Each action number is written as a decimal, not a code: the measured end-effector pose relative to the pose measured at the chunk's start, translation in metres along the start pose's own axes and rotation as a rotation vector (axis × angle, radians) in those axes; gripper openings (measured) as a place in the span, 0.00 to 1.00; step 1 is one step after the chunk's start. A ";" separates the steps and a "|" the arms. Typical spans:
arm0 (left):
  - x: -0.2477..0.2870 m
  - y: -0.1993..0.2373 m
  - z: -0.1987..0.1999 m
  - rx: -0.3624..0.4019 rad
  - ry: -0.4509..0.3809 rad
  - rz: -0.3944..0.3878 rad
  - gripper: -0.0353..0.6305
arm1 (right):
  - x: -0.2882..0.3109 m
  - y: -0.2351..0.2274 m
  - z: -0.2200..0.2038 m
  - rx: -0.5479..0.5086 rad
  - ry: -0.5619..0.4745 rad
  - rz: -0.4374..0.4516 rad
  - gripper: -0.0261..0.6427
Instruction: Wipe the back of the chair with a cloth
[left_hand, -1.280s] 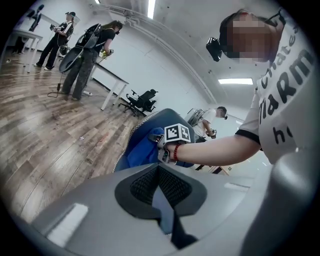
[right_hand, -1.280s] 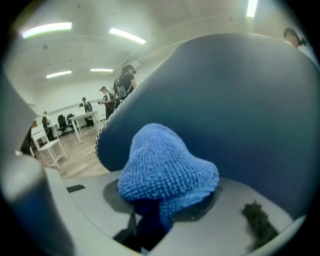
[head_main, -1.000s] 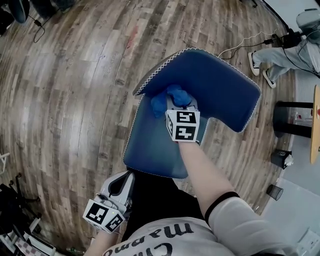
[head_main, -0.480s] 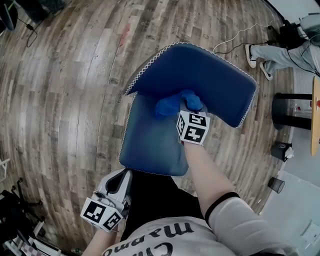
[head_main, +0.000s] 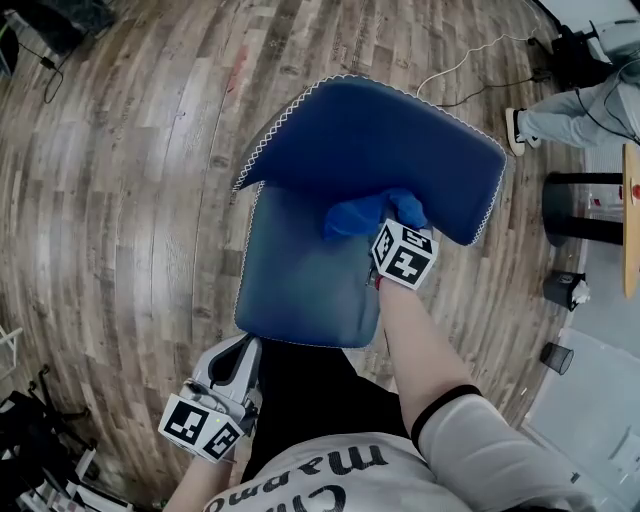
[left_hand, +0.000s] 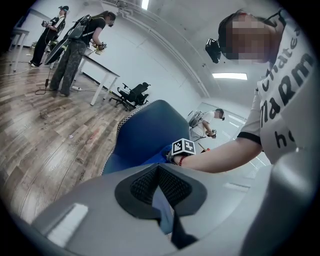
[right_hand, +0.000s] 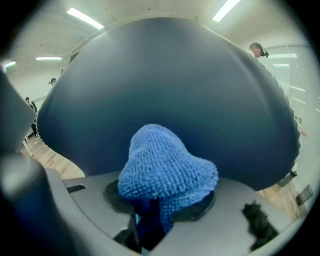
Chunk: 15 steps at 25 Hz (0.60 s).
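A blue padded chair stands on the wood floor in the head view, its backrest (head_main: 385, 140) beyond the seat (head_main: 300, 275). My right gripper (head_main: 390, 235) is shut on a bunched blue cloth (head_main: 362, 213), which presses against the lower right of the backrest's front. In the right gripper view the cloth (right_hand: 165, 167) bulges out of the gripper (right_hand: 150, 212) against the dark blue backrest (right_hand: 165, 75). My left gripper (head_main: 228, 375) hangs low beside my leg, away from the chair. In the left gripper view its pads (left_hand: 172, 187) meet with nothing between them.
A person's legs (head_main: 575, 110) and a white cable (head_main: 460, 65) are at the far right. A black table base (head_main: 580, 210) and a small bin (head_main: 556, 356) stand to the right of the chair. People (left_hand: 75, 50), a table (left_hand: 102, 75) and an office chair (left_hand: 132, 95) fill the room behind.
My right gripper has slid the cloth to the right along the lower backrest. The left gripper has stayed put.
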<state>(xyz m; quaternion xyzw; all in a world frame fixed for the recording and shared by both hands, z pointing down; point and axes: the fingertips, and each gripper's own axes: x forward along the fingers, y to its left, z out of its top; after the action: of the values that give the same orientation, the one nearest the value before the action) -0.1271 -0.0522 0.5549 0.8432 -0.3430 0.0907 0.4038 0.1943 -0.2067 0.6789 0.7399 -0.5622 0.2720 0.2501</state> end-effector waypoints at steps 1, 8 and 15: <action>0.000 -0.001 0.000 0.001 0.000 0.000 0.06 | -0.001 -0.007 -0.003 0.015 0.005 -0.018 0.26; 0.001 -0.002 -0.006 0.002 0.008 0.001 0.06 | -0.017 -0.069 -0.025 0.102 0.051 -0.187 0.26; 0.004 0.001 -0.011 -0.009 0.003 0.000 0.06 | -0.031 -0.081 -0.043 0.071 0.090 -0.210 0.27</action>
<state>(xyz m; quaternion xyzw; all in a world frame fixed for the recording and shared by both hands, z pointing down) -0.1235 -0.0463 0.5640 0.8412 -0.3430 0.0905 0.4082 0.2603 -0.1361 0.6839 0.7902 -0.4600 0.2967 0.2758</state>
